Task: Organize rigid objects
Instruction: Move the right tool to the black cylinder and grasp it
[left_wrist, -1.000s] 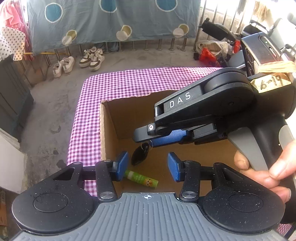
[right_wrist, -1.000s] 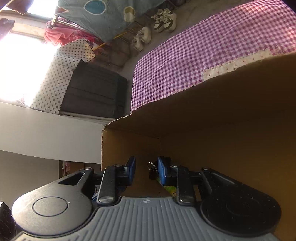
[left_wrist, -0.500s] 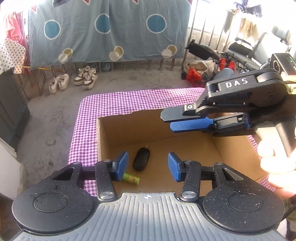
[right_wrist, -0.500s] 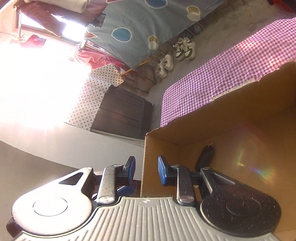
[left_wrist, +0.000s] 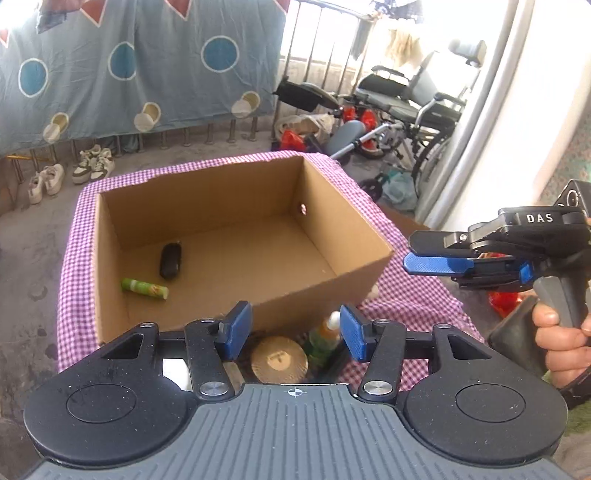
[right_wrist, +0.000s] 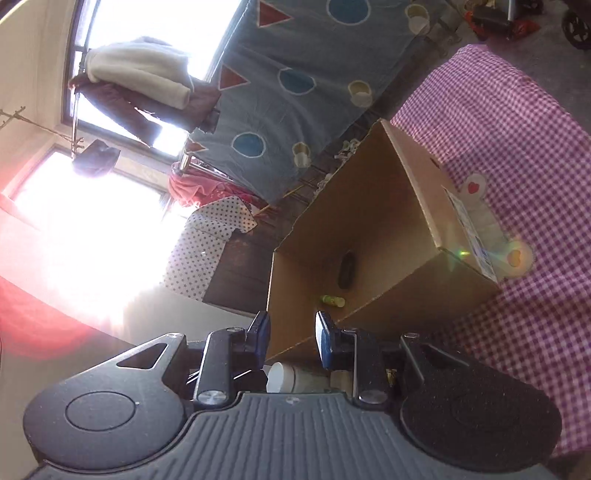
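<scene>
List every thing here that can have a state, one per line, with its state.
Cardboard box: open-topped, upright on the checked cloth.
Black key fob: lying on the box floor.
Green tube: lying on the box floor, beside the fob.
Left claw: open, empty, jaws just opening.
Right claw: narrowly open, empty.

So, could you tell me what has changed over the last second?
The right gripper let go of the black key fob in the cardboard box and drew back out; the left gripper also pulled back, its empty jaws just opening. The green tube stayed put.
</scene>
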